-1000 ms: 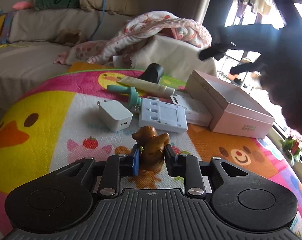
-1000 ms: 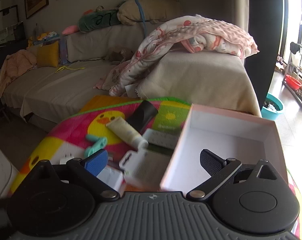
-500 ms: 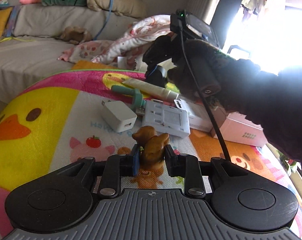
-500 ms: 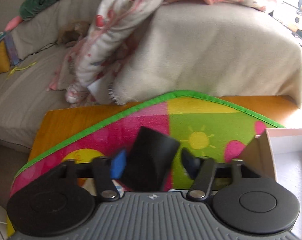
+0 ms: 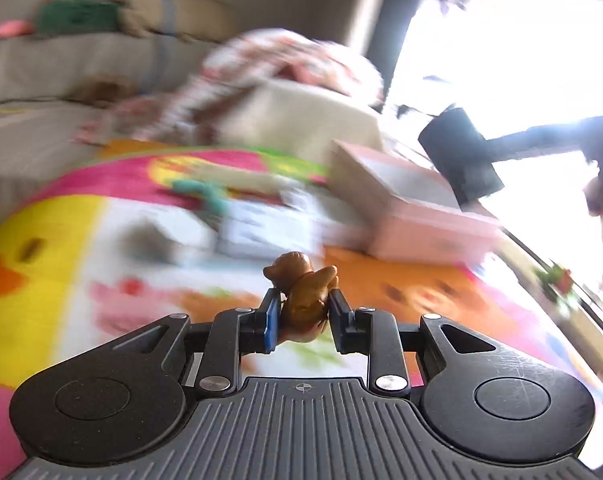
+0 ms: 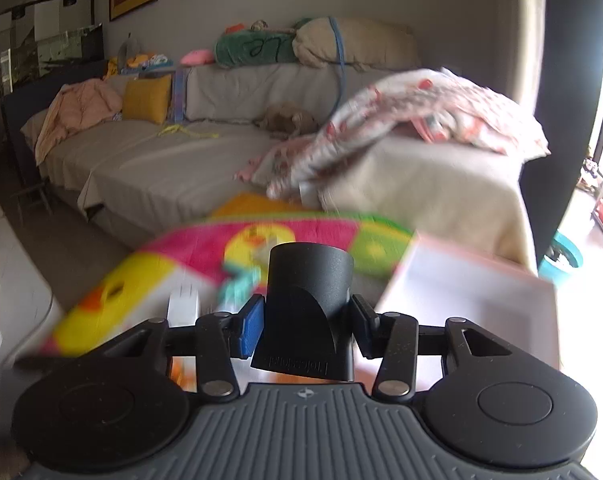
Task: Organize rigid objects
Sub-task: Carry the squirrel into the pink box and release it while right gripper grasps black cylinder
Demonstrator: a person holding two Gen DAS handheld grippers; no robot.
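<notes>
My left gripper point(image 5: 303, 314) is shut on a small brown animal figurine point(image 5: 303, 292) and holds it above the colourful play mat point(image 5: 61, 240). My right gripper point(image 6: 307, 322) is shut on a black plastic nozzle-shaped piece point(image 6: 307, 296), lifted above the mat. That black piece also shows in the left wrist view point(image 5: 459, 160), in the air over the open pink box point(image 5: 405, 200). The pink box appears at the right in the right wrist view point(image 6: 473, 300). A white charger point(image 6: 183, 304), a teal object point(image 5: 199, 194) and white flat boxes point(image 5: 265, 228) lie blurred on the mat.
A grey sofa point(image 6: 161, 160) with a floral blanket point(image 6: 413, 120) stands behind the mat. Cushions and plush toys point(image 6: 261, 46) lie on its back. A teal basin point(image 6: 565, 256) sits on the floor at the right by the bright window.
My right gripper has closed on the black piece and lifted it from the mat toward the pink box. My left gripper, still holding the figurine, has lifted and swung; both views are motion-blurred.
</notes>
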